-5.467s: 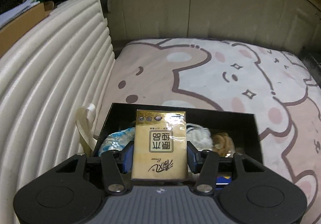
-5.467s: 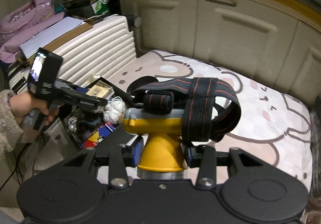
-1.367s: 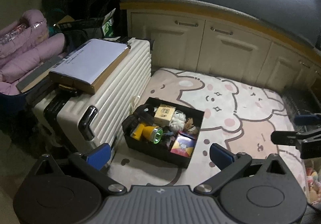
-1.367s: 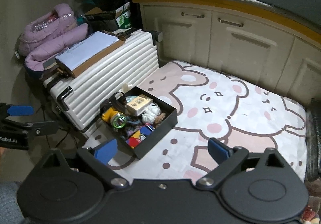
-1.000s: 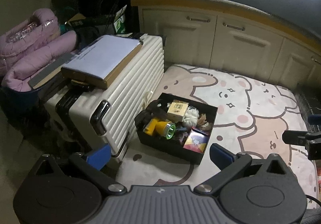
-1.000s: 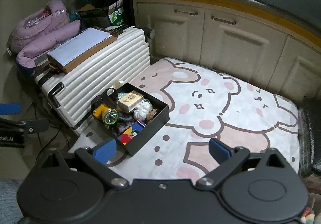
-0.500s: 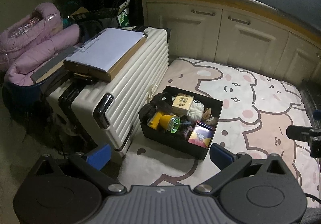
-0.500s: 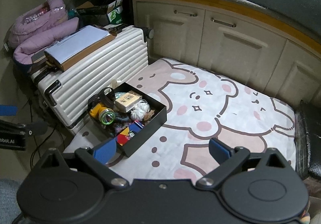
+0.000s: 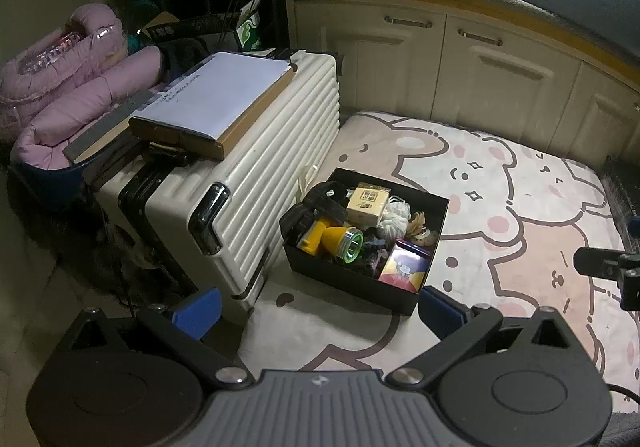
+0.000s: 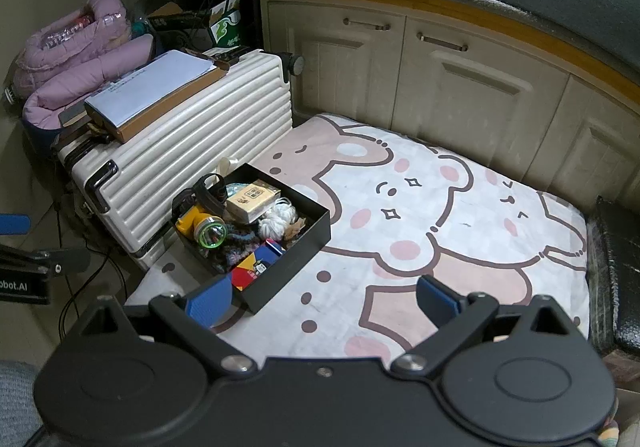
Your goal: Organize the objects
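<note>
At the left, a ribbed cream hard-shell suitcase (image 9: pixel 256 151) lies on its side. Just right of it, the black open-topped box (image 9: pixel 362 283) sits on the bear-printed pink and white mat (image 9: pixel 520 207), packed with the yellow headlamp (image 9: pixel 330 239) and gold tissue pack (image 9: pixel 367 203), probably gathered there to tidy them. Both the left gripper (image 9: pixel 318 305) and right gripper (image 10: pixel 320 297) hang well back, jaws wide and empty; seconds ago each carried one of those items.

bear-print mat (image 10: pixel 460 215) is lying ahead of the fingers, with the black box (image 10: pixel 296 247) sitting on its left part
</note>
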A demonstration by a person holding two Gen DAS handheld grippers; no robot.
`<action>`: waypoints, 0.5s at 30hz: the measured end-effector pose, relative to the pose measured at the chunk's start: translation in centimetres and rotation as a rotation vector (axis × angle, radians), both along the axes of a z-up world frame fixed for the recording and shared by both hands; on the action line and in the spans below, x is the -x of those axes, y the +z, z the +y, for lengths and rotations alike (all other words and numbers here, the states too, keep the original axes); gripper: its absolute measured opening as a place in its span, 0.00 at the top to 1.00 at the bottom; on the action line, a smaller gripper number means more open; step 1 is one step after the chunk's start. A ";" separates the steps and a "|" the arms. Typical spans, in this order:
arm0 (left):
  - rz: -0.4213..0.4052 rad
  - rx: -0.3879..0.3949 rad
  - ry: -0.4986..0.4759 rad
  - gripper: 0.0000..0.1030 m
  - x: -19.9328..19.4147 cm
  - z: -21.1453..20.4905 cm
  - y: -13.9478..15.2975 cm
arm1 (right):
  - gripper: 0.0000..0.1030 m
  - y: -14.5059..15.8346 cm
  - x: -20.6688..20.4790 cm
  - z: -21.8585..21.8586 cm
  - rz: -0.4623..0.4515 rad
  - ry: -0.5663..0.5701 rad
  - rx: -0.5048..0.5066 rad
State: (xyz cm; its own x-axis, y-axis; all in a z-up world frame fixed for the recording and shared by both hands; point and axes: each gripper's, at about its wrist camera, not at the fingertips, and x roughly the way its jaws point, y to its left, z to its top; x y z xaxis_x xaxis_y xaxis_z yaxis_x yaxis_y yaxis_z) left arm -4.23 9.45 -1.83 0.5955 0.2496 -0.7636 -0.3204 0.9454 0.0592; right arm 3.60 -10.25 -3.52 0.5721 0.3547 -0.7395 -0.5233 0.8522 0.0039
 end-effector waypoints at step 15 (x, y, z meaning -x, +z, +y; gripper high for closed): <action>0.003 0.002 0.004 0.00 0.0 0.1 -0.2 | 0.03 -0.1 0.0 0.0 -0.002 0.000 0.001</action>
State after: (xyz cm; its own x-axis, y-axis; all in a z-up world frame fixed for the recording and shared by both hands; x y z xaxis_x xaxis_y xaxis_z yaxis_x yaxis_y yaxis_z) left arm -4.27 9.56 -2.00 0.5920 0.2506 -0.7660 -0.3237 0.9443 0.0588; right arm 3.63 -10.20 -3.57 0.5735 0.3538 -0.7389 -0.5230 0.8523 0.0021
